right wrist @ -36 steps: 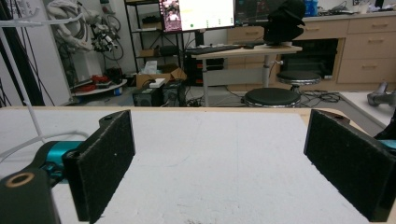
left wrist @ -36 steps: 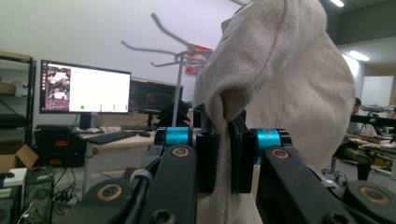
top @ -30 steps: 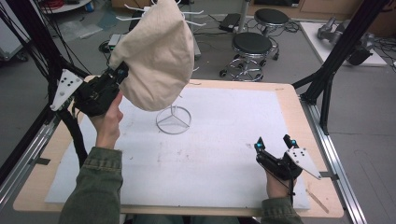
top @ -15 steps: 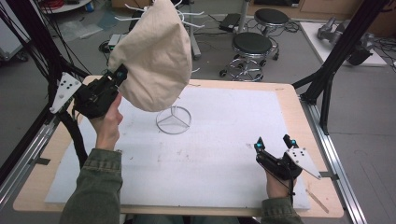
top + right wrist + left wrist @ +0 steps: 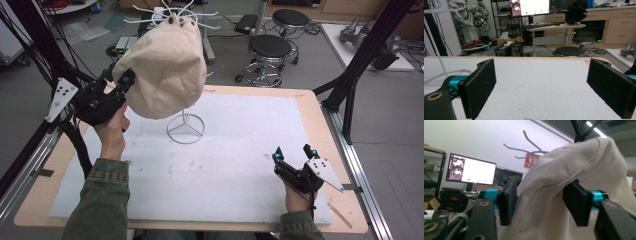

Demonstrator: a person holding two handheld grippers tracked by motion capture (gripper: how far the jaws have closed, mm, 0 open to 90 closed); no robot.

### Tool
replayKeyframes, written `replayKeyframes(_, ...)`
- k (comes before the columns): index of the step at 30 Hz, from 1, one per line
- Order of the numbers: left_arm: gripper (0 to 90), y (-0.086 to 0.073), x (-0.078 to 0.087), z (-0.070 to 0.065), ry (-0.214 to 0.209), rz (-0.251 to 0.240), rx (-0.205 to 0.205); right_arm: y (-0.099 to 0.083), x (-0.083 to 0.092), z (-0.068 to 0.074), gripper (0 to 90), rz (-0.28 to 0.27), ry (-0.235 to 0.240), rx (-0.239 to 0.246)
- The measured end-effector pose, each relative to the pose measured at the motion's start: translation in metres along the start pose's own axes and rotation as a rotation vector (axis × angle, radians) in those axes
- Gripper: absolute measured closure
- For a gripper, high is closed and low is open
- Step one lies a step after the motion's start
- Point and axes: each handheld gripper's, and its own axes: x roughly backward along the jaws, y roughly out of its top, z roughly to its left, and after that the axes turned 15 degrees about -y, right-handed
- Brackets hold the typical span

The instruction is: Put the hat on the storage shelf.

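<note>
A cream cloth hat (image 5: 165,75) hangs over the top of a white wire stand (image 5: 185,128) with several hook arms, at the back left of the table. My left gripper (image 5: 122,82) is raised at the hat's left edge. Its jaws have just been opening, and they now stand apart with a fold of the cream cloth (image 5: 544,195) loose between the black pads (image 5: 506,202). My right gripper (image 5: 294,152) rests low near the front right of the table. It is open, with nothing between its pads (image 5: 480,87).
A white foam mat (image 5: 240,150) covers the wooden table (image 5: 310,102). Black frame struts (image 5: 360,65) rise at both sides. Stools (image 5: 270,47) stand on the floor behind the table, and a monitor (image 5: 471,171) stands by the wall.
The left gripper's jaws have spread apart at the hat's edge, letting go of the cloth. Neither hand has shifted, and the hat still hangs on the stand.
</note>
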Motion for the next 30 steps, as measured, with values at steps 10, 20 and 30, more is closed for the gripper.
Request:
replayKeyframes(10,32.1,-0.004,0.009,-0.003,0.006,-0.03,-0.034,0.0,0.0,0.0,7.9,0.0,0.002,0.002)
replayKeyframes(20,29.0,0.003,0.023,-0.005,0.04,-0.081,-0.081,0.0,0.0,0.0,7.9,-0.002,-0.001,0.001)
replayKeyframes(30,29.0,0.005,0.044,0.004,0.14,-0.074,-0.111,0.0,0.0,0.001,7.9,-0.001,-0.001,0.001)
